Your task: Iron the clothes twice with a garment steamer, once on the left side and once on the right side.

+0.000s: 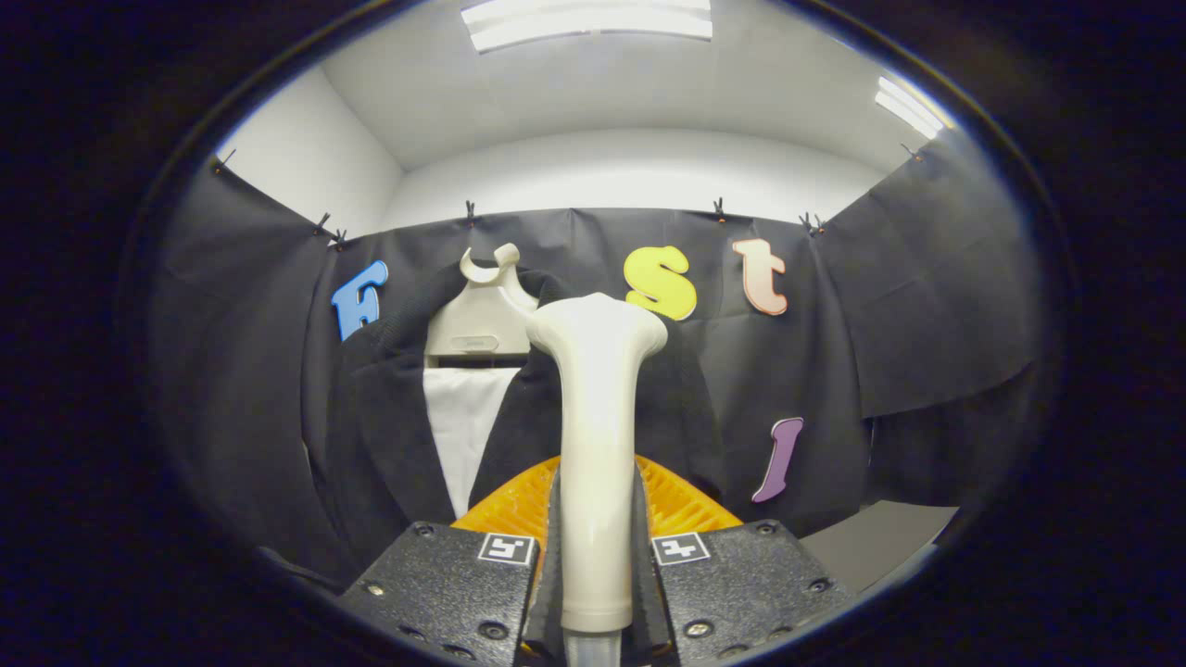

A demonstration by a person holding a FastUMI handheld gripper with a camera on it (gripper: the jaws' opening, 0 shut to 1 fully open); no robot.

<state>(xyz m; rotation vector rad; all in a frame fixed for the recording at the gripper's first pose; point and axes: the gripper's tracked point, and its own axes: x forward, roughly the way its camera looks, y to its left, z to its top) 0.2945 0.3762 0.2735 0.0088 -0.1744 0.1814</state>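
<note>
A cream garment steamer [596,435] stands upright between my fingers, and my gripper [596,556] is shut on its handle. Its wide head sits at the top, facing the clothes. Beyond it a dark jacket [389,435] hangs on a cream hanger [482,320], open at the front over a white panel [468,417]. The steamer head is level with the jacket's right shoulder and collar, and I cannot tell whether it touches the cloth. The steamer hides part of the jacket's right side.
Black cloth walls [927,315] close in the booth behind and on both sides. A grey surface [880,542] lies low to the right of the fingers. Ceiling lights [588,20] glow overhead.
</note>
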